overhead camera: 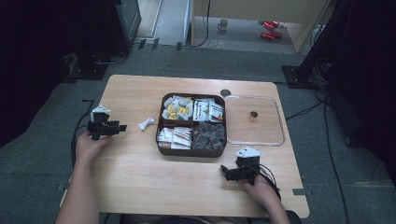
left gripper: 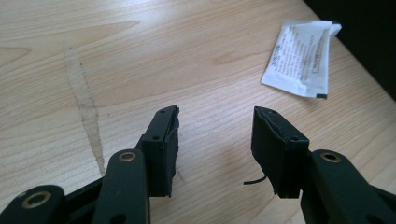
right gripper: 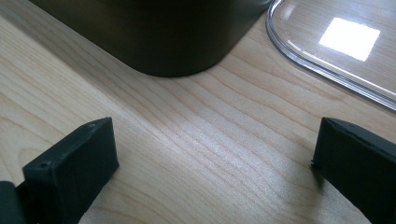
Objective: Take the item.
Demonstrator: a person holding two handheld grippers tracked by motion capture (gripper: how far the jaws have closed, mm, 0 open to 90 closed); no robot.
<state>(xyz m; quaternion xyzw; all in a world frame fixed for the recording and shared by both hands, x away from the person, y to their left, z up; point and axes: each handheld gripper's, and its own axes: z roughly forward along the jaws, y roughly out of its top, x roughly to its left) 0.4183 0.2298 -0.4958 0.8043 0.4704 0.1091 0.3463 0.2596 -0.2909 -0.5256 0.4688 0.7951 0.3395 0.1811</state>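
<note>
- A light wooden tabletop [overhead camera: 140, 177] is seen from above, with a dark brown four-compartment tray [overhead camera: 192, 151] set near its middle.
- The tray's two far compartments are filled with white and yellow sachets and white printed packets; the near left one holds pale sachets, the near right one dark wrapped pieces — their kind cannot be told.
- A clear lid [overhead camera: 254, 120] lies flat on the tabletop just beside the tray's right side, close enough that touching cannot be ruled out.
- A single white sachet [overhead camera: 146, 123] lies on the bare wood to the left of the tray, apart from it, between the tray and the left gripper [overhead camera: 122, 127].
- The left gripper is held in the person's left hand [overhead camera: 88, 142] near the left edge of the tabletop. In the left gripper view its jaws are spread with nothing between them, low over the wood, and the sachet [left gripper: 301, 58] lies ahead and to the right, clear of the jaws.
- The right gripper [overhead camera: 224, 171] is held in the right hand [overhead camera: 259, 184] near the front edge, in front of the tray's near right corner. In the right gripper view its jaws are wide apart and empty — the tray's rounded corner [right gripper: 177, 42] and the lid's rim [right gripper: 327, 70] are seen just beyond them.
</note>
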